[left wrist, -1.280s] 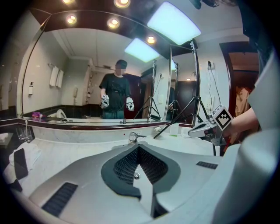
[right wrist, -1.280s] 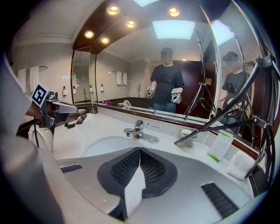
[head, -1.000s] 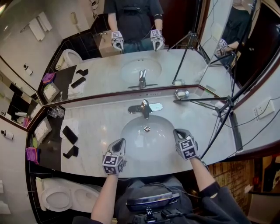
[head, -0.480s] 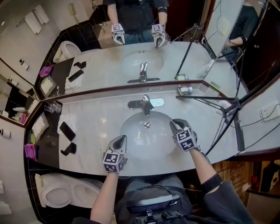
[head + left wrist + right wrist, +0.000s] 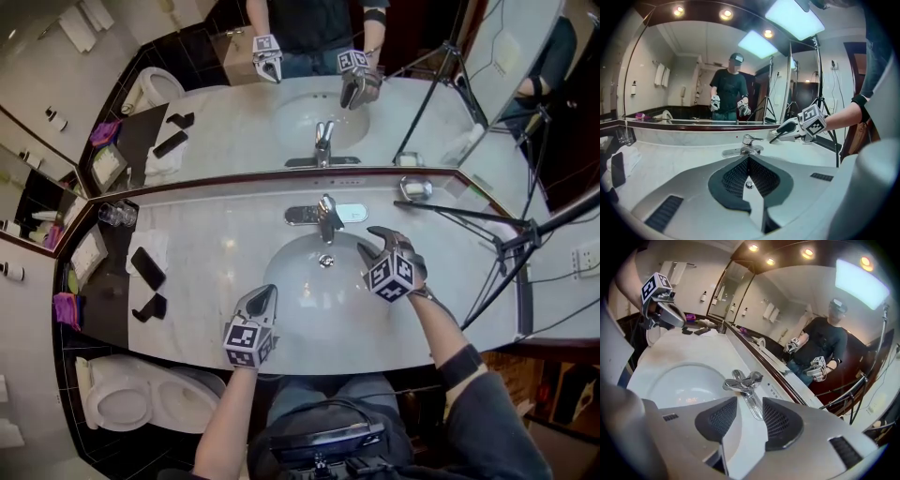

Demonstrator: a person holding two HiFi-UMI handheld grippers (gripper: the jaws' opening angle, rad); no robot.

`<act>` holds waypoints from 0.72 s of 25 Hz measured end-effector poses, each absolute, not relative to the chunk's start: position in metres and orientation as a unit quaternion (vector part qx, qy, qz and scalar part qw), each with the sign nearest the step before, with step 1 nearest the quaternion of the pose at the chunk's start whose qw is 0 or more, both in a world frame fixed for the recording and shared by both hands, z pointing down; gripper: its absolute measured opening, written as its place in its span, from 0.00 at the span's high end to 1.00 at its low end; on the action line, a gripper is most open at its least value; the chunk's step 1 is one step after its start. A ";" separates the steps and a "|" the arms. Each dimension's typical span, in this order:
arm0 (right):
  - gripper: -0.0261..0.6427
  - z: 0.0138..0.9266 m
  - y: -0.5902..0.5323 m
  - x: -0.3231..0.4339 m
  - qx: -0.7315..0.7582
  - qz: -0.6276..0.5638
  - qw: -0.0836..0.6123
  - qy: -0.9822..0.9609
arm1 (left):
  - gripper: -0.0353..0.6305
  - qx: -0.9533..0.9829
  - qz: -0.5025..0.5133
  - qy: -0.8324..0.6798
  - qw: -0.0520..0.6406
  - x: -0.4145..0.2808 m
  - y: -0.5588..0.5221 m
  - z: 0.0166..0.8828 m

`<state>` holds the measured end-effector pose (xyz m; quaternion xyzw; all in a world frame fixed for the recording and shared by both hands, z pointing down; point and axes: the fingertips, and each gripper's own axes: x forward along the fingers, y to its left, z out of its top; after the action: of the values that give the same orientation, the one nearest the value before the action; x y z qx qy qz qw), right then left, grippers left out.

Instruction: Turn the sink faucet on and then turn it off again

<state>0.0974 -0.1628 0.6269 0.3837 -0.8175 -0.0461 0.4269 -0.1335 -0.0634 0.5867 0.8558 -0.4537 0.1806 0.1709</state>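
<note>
Finding: the faucet (image 5: 325, 217) stands at the back rim of the sink basin (image 5: 302, 298), against the mirror wall, its lever and spout running from the wall out over the bowl. The right gripper (image 5: 368, 246) is over the basin's right edge and is the nearer of the two; its jaws have just been opening and now stand well apart with nothing between the pads. In the right gripper view the faucet (image 5: 743, 380) lies straight ahead, just beyond the gap and not yet inside it, the lever set crosswise to the line of approach. The left gripper (image 5: 265, 296) hangs at the front rim, well apart from the faucet, tips together and empty (the drain shows below them). No stream is made out, so the turn-on step appears still pending
</note>
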 end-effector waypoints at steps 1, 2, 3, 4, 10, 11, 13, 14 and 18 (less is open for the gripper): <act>0.66 0.628 -0.168 0.094 0.378 -0.060 0.437 -0.814 | 0.96 0.854 0.182 -0.455 0.172 -0.135 -0.063 0.588; 0.66 0.629 -0.172 0.091 0.369 -0.081 0.451 -0.809 | 0.96 0.853 0.183 -0.457 0.174 -0.137 -0.063 0.590; 0.66 0.631 -0.176 0.087 0.356 -0.112 0.469 -0.801 | 0.97 0.852 0.183 -0.458 0.176 -0.139 -0.062 0.591; 0.66 0.633 -0.179 0.084 0.340 -0.150 0.488 -0.790 | 0.96 0.850 0.184 -0.460 0.178 -0.141 -0.062 0.593; 0.66 0.648 -0.197 0.070 0.266 -0.335 0.544 -0.722 | 0.96 0.843 0.183 -0.471 0.185 -0.148 -0.062 0.601; 0.66 0.651 -0.201 0.069 0.263 -0.343 0.545 -0.719 | 0.96 0.842 0.182 -0.473 0.186 -0.149 -0.061 0.603; 0.66 0.657 -0.206 0.067 0.257 -0.351 0.546 -0.716 | 0.96 0.838 0.183 -0.477 0.191 -0.151 -0.060 0.607; 0.62 0.661 -0.208 0.066 0.253 -0.355 0.546 -0.715 | 0.97 0.837 0.183 -0.479 0.193 -0.151 -0.059 0.609; 0.62 0.670 -0.213 0.054 0.233 -0.370 0.539 -0.720 | 0.96 0.830 0.182 -0.488 0.201 -0.152 -0.056 0.617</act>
<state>0.0545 -0.2131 0.6702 0.2327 -0.7205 -0.3698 0.5385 -0.1518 -0.0563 0.6165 0.8299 -0.4876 0.1824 0.2006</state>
